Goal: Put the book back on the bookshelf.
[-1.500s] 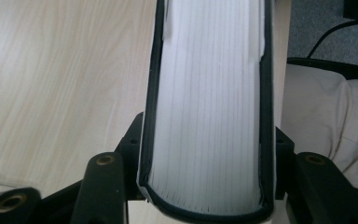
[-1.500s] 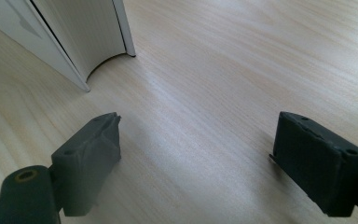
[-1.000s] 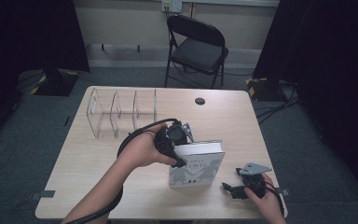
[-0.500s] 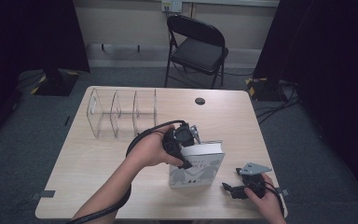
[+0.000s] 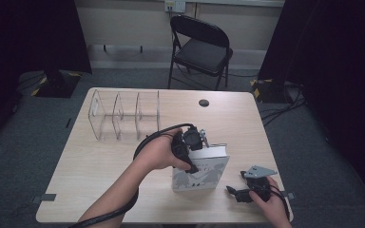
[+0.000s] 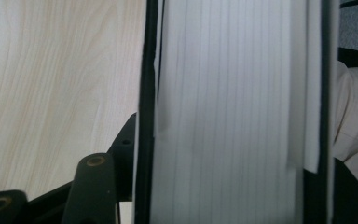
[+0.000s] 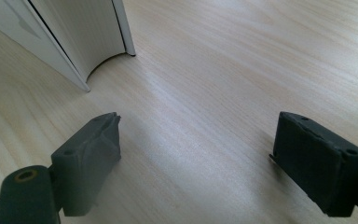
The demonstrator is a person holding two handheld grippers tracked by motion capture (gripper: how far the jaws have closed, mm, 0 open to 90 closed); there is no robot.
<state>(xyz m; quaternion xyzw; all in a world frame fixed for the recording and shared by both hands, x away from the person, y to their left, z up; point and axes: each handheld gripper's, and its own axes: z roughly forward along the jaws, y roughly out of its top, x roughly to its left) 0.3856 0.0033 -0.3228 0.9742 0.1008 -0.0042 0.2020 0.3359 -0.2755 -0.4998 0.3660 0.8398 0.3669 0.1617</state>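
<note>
Near the table's front edge: book (image 5: 200, 172) stands upright on the table (image 5: 100, 161), left gripper (image 5: 191, 142) over its top.
Handling: stiff covers, fairly heavy, page block could splay; grip across both covers near the top.
Axis: thickness runs front to back; cover faces the person.
Left gripper: jaws straddle the book (image 6: 228, 112), have just been opening; contact unclear.
Right gripper (image 7: 198, 158): jaws wide apart, nothing between.

Looks like a lab recording bay. Black curtains (image 5: 33, 38) left and right, floor cables (image 5: 285, 107), folding chair (image 5: 202, 47) at far wall.
</note>
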